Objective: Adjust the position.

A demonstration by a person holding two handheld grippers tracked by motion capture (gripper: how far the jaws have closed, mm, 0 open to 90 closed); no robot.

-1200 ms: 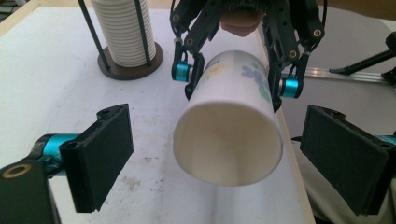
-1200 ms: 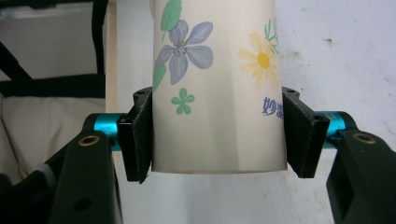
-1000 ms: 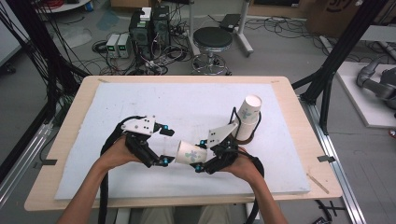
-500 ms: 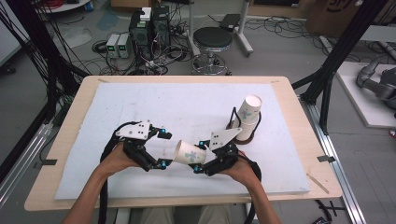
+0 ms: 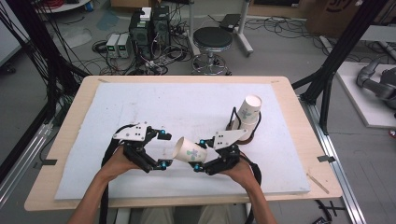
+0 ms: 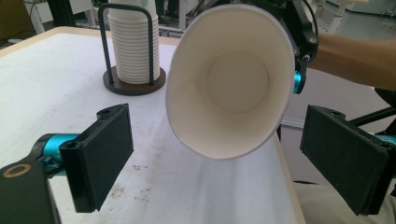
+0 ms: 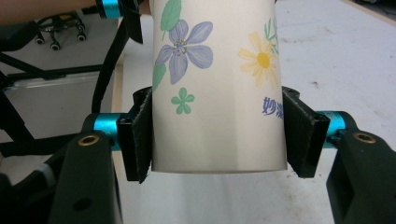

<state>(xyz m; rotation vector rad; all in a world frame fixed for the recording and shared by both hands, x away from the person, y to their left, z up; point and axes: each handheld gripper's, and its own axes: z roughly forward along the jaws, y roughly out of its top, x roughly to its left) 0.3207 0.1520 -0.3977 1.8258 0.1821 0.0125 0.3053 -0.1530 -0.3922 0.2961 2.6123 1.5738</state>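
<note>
With the white flower-printed paper cup point(image 5: 187, 151) held sideways above the white foam mat point(image 5: 187, 107), pinched near its base by our right gripper point(image 5: 201, 154), we should ease our left gripper's point(image 5: 162, 149) spread jaws squarely around its open rim before closing gently.

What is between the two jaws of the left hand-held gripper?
In the left gripper view, the open mouth of the paper cup faces the left hand-held gripper; its jaws stand wide apart, with bare white table pad between them.
</note>
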